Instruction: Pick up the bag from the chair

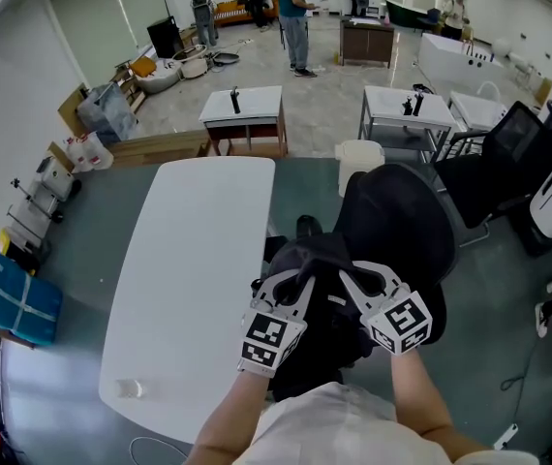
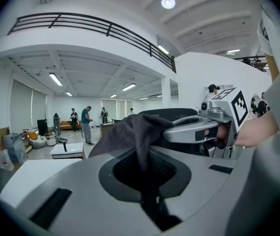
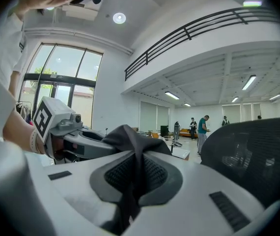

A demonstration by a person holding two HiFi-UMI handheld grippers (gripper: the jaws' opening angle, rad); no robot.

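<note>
Left gripper (image 1: 286, 294) and right gripper (image 1: 363, 289) each clench a fold of the black bag (image 1: 322, 258), chair (image 1: 404, 211) at one o'clock, table (image 1: 189, 279) at nine

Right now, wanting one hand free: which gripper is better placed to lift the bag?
Neither clearly: left gripper and right gripper are both shut on the bag, side by side; probably use both.

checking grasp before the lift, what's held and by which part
The dark bag: left gripper and right gripper each pinch a bunched fold of its fabric, side by side.
</note>
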